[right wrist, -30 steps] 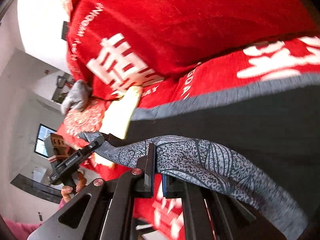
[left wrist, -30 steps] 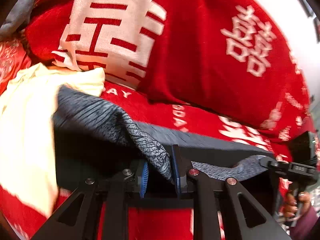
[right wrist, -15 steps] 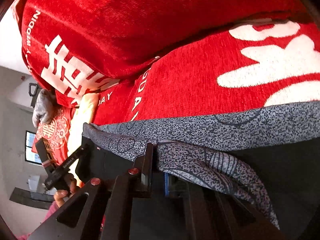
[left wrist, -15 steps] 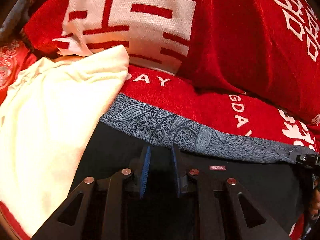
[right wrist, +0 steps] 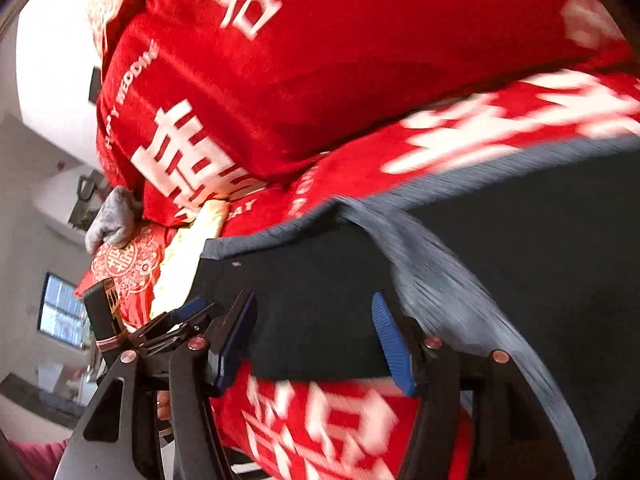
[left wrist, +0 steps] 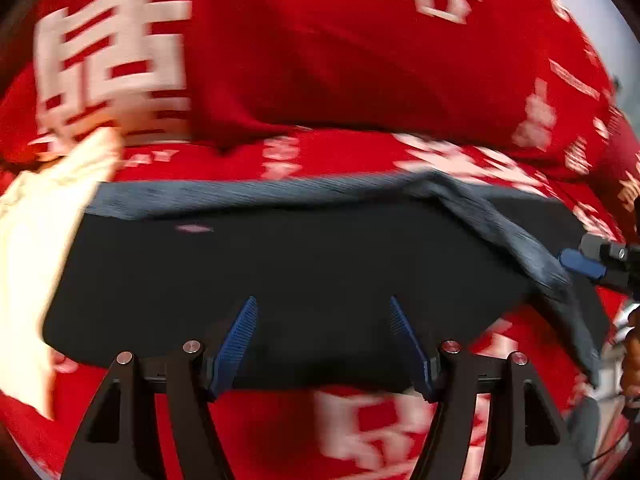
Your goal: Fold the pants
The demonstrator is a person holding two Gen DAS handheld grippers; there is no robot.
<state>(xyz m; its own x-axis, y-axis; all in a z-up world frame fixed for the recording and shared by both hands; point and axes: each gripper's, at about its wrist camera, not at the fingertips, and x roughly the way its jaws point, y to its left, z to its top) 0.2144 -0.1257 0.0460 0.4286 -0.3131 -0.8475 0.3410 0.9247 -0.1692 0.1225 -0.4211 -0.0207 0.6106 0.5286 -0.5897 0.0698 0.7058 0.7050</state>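
Black pants with a grey patterned waistband lie folded on the red bedspread. One stretch of waistband lies turned over at the right. My left gripper hovers over the near edge of the pants, its jaws opening, the blue pads apart and touching no cloth. In the right wrist view, my right gripper stands the same way over the pants, jaws opening, nothing pinched, beside the loose waistband. Each gripper shows in the other's view: the right gripper, the left gripper.
A cream garment lies against the left end of the pants, also cream garment. Big red pillows with white characters rise behind. A grey cloth lies further back, and a window shows beyond the bed.
Both grippers were shut on the grey waistband, carried it forward and laid it down. Now both have let go, opened wide and drawn back toward the near edge of the pants.
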